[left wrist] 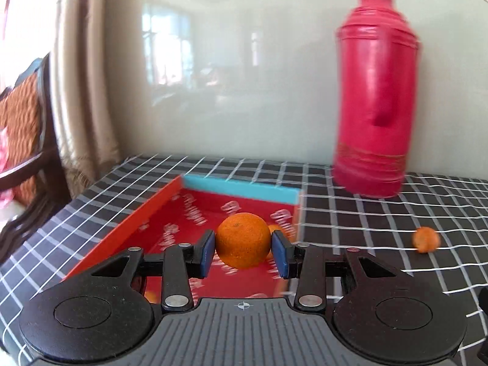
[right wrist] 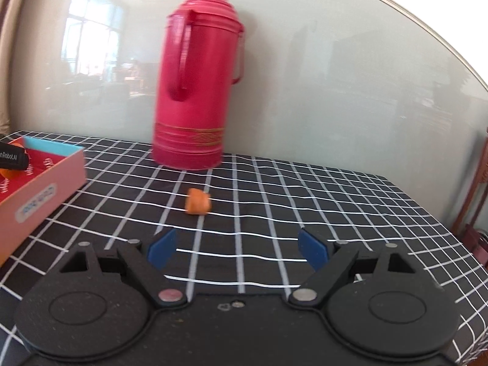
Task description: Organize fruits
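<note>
My left gripper [left wrist: 243, 250] is shut on an orange [left wrist: 243, 239] and holds it over the open red box [left wrist: 131, 222] with a blue far wall. Another small orange [left wrist: 276, 229] lies in the box behind it, mostly hidden. A small orange [left wrist: 426, 239] lies on the checked cloth to the right of the box; it also shows in the right wrist view [right wrist: 198, 201]. My right gripper [right wrist: 238, 248] is open and empty above the cloth, a little short of that small orange. The box [right wrist: 42, 189] is at the left of the right wrist view.
A tall red thermos [left wrist: 376, 97] stands at the back of the table against the glossy wall, also in the right wrist view [right wrist: 198, 82]. The black-and-white checked cloth [right wrist: 305, 201] covers the table. A chair [left wrist: 27, 128] and curtain stand off the left edge.
</note>
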`<action>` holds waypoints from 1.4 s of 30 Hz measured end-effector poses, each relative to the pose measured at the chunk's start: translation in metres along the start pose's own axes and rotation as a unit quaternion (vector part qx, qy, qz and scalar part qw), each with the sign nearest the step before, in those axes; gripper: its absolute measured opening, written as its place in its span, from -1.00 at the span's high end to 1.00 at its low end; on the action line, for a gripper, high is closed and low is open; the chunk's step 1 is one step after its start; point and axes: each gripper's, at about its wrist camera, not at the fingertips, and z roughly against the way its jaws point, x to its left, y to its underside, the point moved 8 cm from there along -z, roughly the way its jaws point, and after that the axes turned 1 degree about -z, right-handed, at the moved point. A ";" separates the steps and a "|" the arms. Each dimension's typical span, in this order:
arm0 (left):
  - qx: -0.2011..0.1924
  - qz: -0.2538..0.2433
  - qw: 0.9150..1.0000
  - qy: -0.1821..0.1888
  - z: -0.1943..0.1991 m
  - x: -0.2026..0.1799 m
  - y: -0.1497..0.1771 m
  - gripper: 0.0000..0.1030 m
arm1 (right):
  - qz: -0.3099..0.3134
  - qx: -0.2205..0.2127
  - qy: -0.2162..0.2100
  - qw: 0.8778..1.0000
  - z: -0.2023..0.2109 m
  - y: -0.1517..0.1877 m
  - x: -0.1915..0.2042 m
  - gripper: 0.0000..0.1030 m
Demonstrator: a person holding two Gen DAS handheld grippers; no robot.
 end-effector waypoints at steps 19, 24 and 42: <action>0.015 0.066 0.996 -0.060 0.007 0.095 0.016 -0.91 | -0.001 0.032 -0.056 0.998 -0.033 -0.008 0.047 -0.55; 0.000 0.064 0.995 -0.082 0.026 0.119 0.022 -0.91 | -0.021 0.056 -0.055 0.997 -0.058 -0.013 0.044 -0.52; -0.018 0.093 0.986 -0.138 0.037 0.174 0.034 -0.91 | -0.076 0.123 -0.047 0.988 -0.142 -0.017 0.025 0.61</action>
